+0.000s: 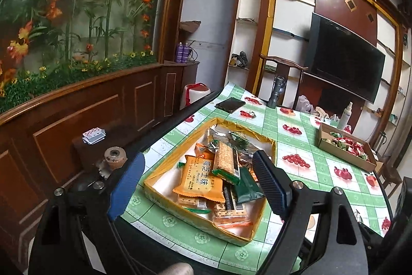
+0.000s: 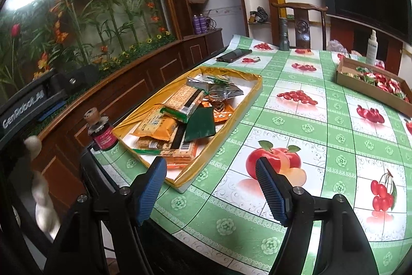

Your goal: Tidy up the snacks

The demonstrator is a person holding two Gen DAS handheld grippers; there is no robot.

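left wrist view: left gripper (image 1: 198, 187) spread wide, holding nothing, hovering over the near end of the gold-rimmed tray (image 1: 203, 224) of snack packets. orange biscuit packet (image 1: 199, 178) on top of the pile, cracker sleeve (image 1: 226, 159) leaning across it, dark green pouch (image 1: 247, 188) just beside the right finger. tray close to the table's left edge (image 1: 177, 128); small corked bottle (image 1: 115, 157) just beyond that edge, near the left finger. open tablecloth (image 1: 303, 172) to the right of the tray. farther off, black phone (image 1: 230, 104), flashlight (image 1: 275, 92), spray bottle (image 1: 345, 115) and cardboard box of candies (image 1: 345, 148) near the far right edge.

right wrist view: right gripper (image 2: 209, 188) wide apart, empty, above the tray's near corner (image 2: 180, 186) and an apple print (image 2: 273, 161). broad bare cloth ahead and right. corked bottle (image 2: 100, 130) touching the tray's left corner. left gripper's body (image 2: 28, 105) at far left, beyond the table edge. candy box (image 2: 370, 81) well apart at the right; phone (image 2: 234, 55) past the tray.
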